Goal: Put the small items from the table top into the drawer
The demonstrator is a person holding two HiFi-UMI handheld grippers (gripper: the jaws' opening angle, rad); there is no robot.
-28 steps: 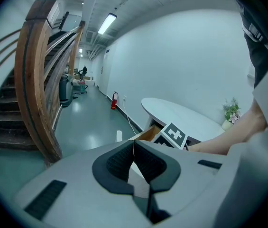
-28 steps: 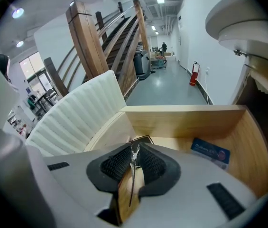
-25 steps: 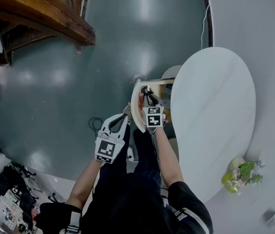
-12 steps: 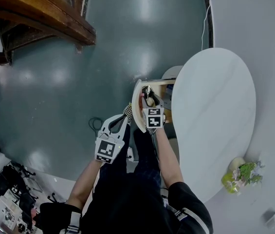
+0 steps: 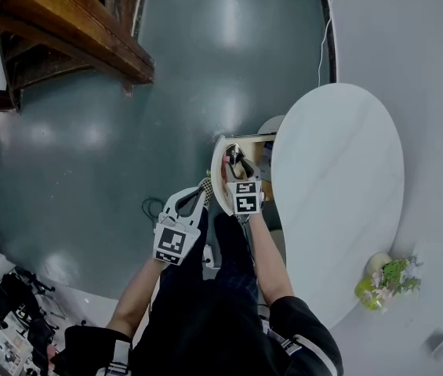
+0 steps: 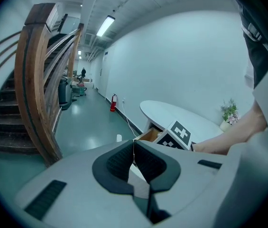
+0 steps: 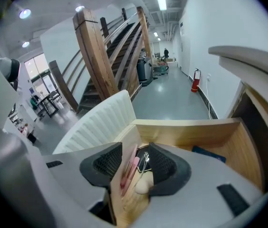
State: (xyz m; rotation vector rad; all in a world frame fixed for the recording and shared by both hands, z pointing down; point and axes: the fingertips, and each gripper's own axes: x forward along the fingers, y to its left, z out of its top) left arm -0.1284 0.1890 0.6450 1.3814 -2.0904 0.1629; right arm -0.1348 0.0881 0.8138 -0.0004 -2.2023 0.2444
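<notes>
Pens (image 7: 130, 167), cream lump (image 7: 142, 186) in drawer (image 7: 190, 129), under right tongs (image 7: 136, 152), just parted

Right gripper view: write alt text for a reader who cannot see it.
The right gripper, its jaws just opened and holding nothing, hangs over an open light wooden drawer. Below its gap lie pink sticks, a metal clip and a pale rounded lump; a dark blue flat item lies further right. Wooden stairs rise behind.

Pink pen (image 7: 130, 167) and beige keychain (image 7: 142, 186) lie inside open wooden drawer (image 7: 186, 131).
</notes>
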